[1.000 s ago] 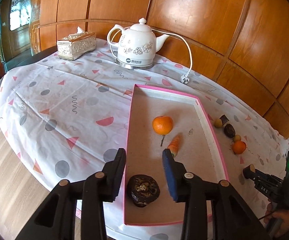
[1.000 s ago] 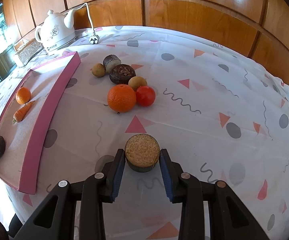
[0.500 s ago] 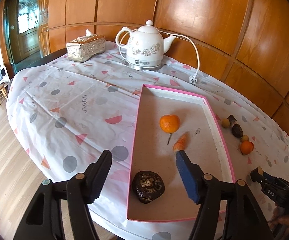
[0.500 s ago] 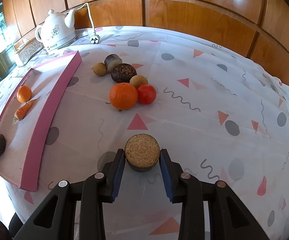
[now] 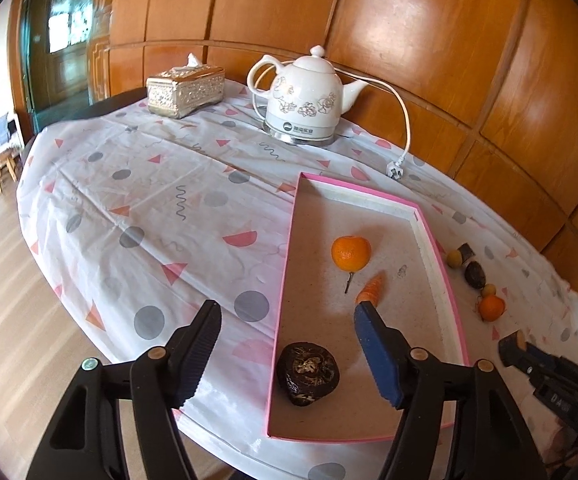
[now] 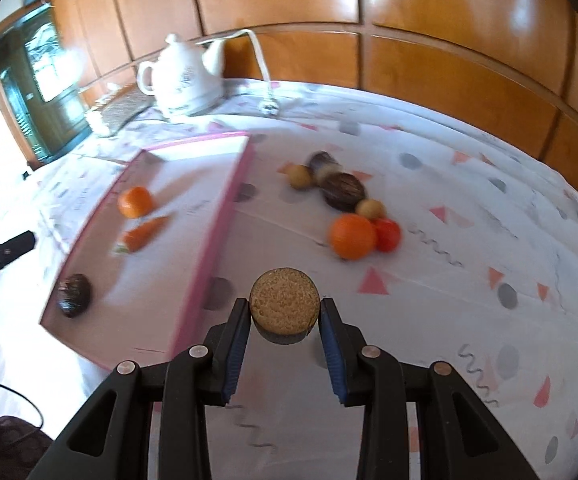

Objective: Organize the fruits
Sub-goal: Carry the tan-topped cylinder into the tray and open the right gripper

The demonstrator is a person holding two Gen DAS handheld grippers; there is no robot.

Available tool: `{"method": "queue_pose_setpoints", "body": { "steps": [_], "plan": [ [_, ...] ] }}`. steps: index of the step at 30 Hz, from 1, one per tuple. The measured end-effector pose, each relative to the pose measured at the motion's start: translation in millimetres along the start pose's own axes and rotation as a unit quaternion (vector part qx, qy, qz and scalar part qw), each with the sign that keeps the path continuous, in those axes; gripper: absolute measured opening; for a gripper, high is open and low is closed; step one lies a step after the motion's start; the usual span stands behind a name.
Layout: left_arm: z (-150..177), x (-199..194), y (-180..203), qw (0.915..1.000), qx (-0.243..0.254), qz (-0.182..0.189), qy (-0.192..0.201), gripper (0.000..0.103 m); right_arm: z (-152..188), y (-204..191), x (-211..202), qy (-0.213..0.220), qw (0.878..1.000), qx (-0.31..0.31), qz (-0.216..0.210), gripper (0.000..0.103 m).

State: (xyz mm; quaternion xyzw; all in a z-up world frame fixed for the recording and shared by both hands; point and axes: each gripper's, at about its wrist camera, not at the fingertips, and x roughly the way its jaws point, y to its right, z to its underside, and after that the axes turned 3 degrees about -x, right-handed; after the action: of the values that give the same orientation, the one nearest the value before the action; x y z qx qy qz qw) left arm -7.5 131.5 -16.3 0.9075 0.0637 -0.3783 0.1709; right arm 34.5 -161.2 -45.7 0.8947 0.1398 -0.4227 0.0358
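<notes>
My right gripper is shut on a round brown cut fruit and holds it above the cloth, right of the pink tray. The tray holds an orange, a carrot and a dark wrinkled fruit. My left gripper is open wide and empty, above the tray's near left corner and the dark fruit. A loose group lies right of the tray: an orange, a red tomato, a dark fruit and small yellow fruits.
A white electric kettle with its cord and plug stands at the back. A silver tissue box is left of it. Wood panelling runs behind the round table. The table edge drops to the floor at the left.
My left gripper has opened wider and drawn back from the dark fruit. My right gripper has lifted the cut fruit and swung left toward the tray.
</notes>
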Motion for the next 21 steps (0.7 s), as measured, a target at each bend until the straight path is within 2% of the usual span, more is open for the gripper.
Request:
{"method": "queue_pose_setpoints", "body": {
  "steps": [10, 16, 21],
  "plan": [
    [-0.4, -5.4, -19.4, 0.9995, -0.02, -0.022, 0.012, 0.071, -24.8, -62.1, 7.7, 0.0, 0.996, -0.065, -0.067, 0.035],
    [0.9, -5.8, -21.5, 0.9996, -0.019, -0.018, 0.01, 0.071, -43.6, -87.9, 35.0, -0.011, 0.993, -0.093, -0.066, 0.036],
    [1.4, -5.4, -20.0, 0.9997, -0.013, -0.019, 0.012, 0.071, -50.8, -95.9, 54.0, -0.022, 0.994, -0.099, -0.041, 0.036]
  ]
}}
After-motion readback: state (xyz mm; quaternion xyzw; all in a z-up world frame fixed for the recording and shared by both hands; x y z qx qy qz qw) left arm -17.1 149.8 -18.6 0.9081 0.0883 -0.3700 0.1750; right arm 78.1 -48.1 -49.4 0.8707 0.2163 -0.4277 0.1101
